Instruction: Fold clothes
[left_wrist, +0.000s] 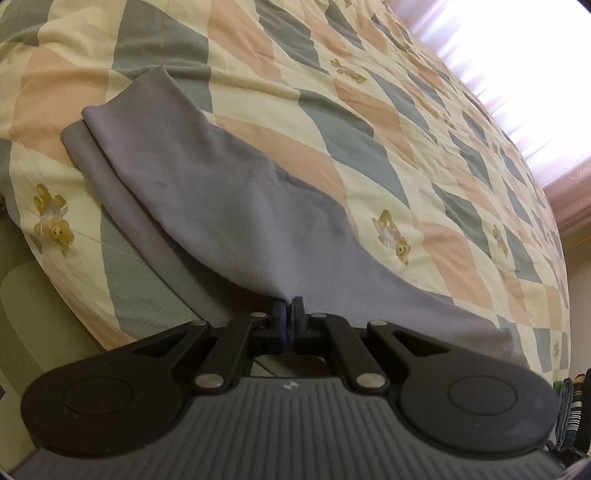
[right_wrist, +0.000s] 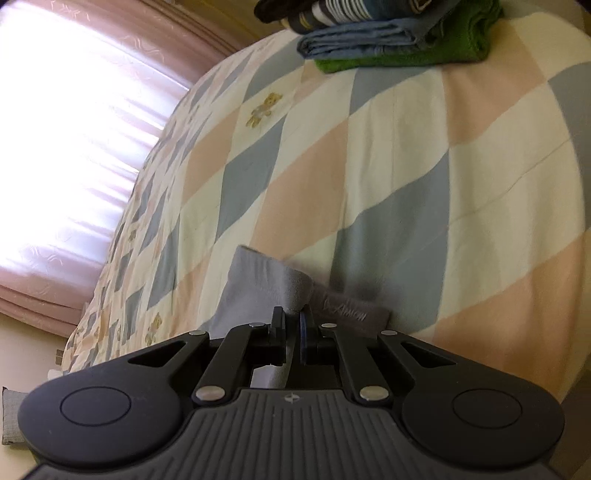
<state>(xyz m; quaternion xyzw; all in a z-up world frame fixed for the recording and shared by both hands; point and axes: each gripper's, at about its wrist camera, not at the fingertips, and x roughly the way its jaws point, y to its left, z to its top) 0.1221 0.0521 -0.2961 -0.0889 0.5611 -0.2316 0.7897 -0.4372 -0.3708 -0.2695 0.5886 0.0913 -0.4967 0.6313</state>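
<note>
Left wrist: left gripper (left_wrist: 291, 308) has its jaws pinched together on the near edge of a lavender-grey garment (left_wrist: 207, 192). Looks like trousers: two long panels run up-left across the checked teddy-bear quilt (left_wrist: 424, 158), one lying over the other. The cloth is taut at the pinch and flat further out.

Right wrist: right gripper (right_wrist: 292, 318) is also clamped, jaws nearly touching, on a corner of the same garment (right_wrist: 258, 284). A darker band with lettering, probably the waistband (right_wrist: 351, 314), sits just beside the fingertips. A stack of folded clothes (right_wrist: 388, 37) lies at the far end of the quilt, well apart.

Step, as I read it: both ends of one edge are gripped, mid-fold. Next move probably calls for lifting both grippers together, carrying the edge over toward the leg ends, keeping tension even so the layers stay aligned, then releasing.
</note>
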